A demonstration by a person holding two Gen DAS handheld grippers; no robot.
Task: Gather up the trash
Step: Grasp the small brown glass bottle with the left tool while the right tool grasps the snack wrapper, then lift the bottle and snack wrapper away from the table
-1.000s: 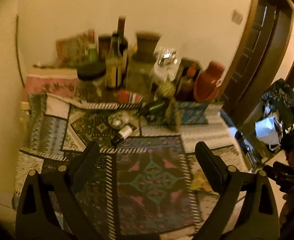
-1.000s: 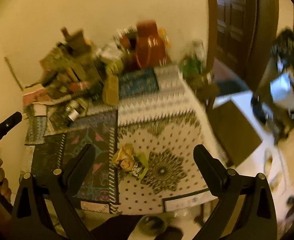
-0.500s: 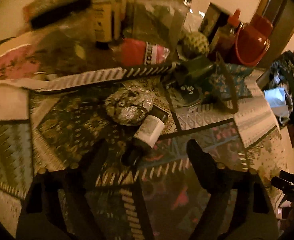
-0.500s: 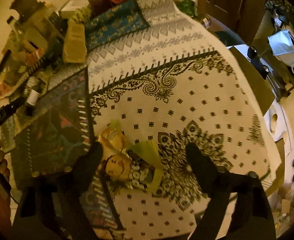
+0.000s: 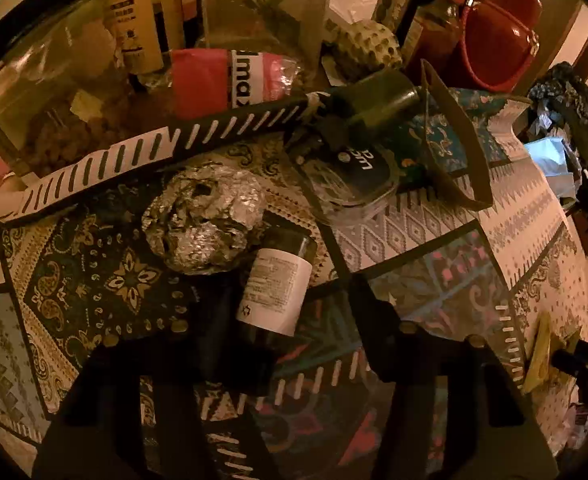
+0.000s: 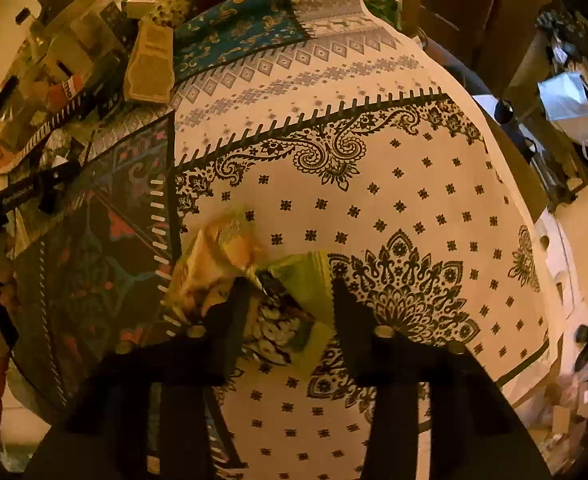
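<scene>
A dark bottle point(image 5: 274, 292) with a white label lies on the patterned tablecloth point(image 5: 94, 280), touching a crumpled foil ball point(image 5: 206, 224). My left gripper point(image 5: 290, 292) points down over the bottle. Its jaws are closing with the bottle between them, and a gap still shows on the right side. In the right wrist view a crumpled yellow-green snack wrapper point(image 6: 282, 312) lies on the white part of the cloth point(image 6: 413, 184). My right gripper point(image 6: 290, 286) is closing on it, and both fingers press into the bunched wrapper.
The back of the table is crowded with bottles, jars, a red jug point(image 5: 501, 32), a pink pack point(image 5: 214, 80) and a clear plastic box point(image 5: 357, 176). A cardboard piece point(image 6: 150, 64) lies near them. The table edge, floor and a door point(image 6: 473, 12) are on the right.
Both grippers came down close to the table and their jaws narrowed. The left one now straddles the bottle and the right one has closed onto the wrapper, which has bunched up.
</scene>
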